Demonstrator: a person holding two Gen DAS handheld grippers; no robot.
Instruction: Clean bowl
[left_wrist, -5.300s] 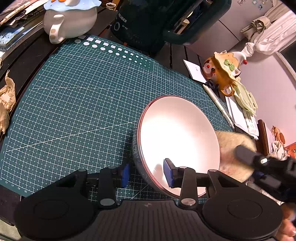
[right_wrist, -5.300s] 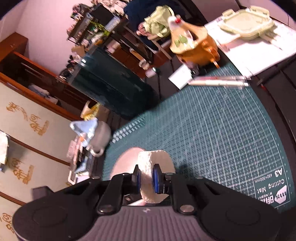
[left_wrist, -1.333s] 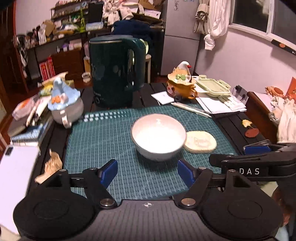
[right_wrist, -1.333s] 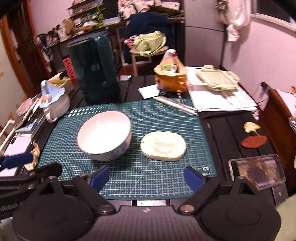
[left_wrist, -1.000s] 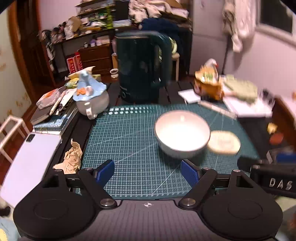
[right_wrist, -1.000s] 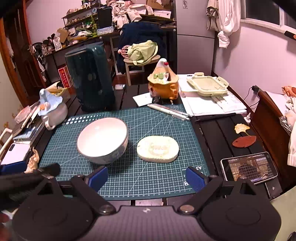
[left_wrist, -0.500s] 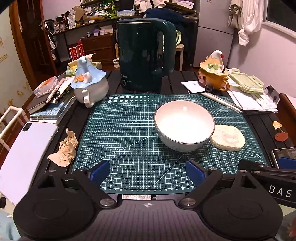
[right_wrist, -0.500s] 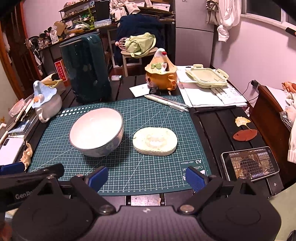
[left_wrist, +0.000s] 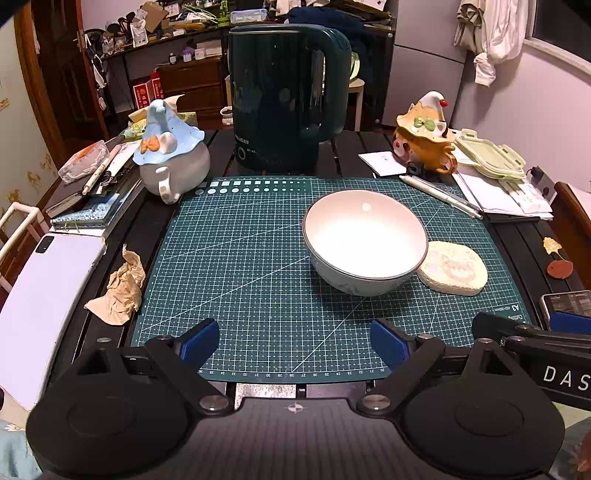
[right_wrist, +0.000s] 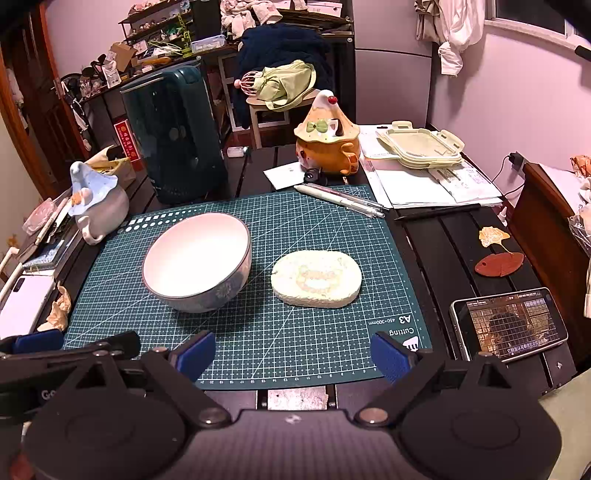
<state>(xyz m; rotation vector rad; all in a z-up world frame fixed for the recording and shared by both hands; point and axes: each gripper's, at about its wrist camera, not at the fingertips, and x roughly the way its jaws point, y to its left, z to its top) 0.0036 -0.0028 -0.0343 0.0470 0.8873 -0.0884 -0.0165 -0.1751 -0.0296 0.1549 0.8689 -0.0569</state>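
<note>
With both the left gripper (left_wrist: 293, 341) and right gripper (right_wrist: 291, 356) wide open and empty, the bowl (left_wrist: 364, 242) sits upright beside the sponge (right_wrist: 316, 278); wiping looks finished, nothing further needed.

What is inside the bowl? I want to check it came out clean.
The bowl shows a bare white inside with only a glare spot; no food or sponge in it. The near inner wall is hidden behind the rim.

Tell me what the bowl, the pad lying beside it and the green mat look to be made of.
Bowl: likely glazed ceramic; glossy white inside, thin dark rim, faint pale pattern outside.
Pad: seems to be a loofah or sponge; cream, matte, rough fibrous surface, oval.
Mat: probably a vinyl or rubbery cutting mat; matte dark green, printed white grid, "Cutting" label.
</note>
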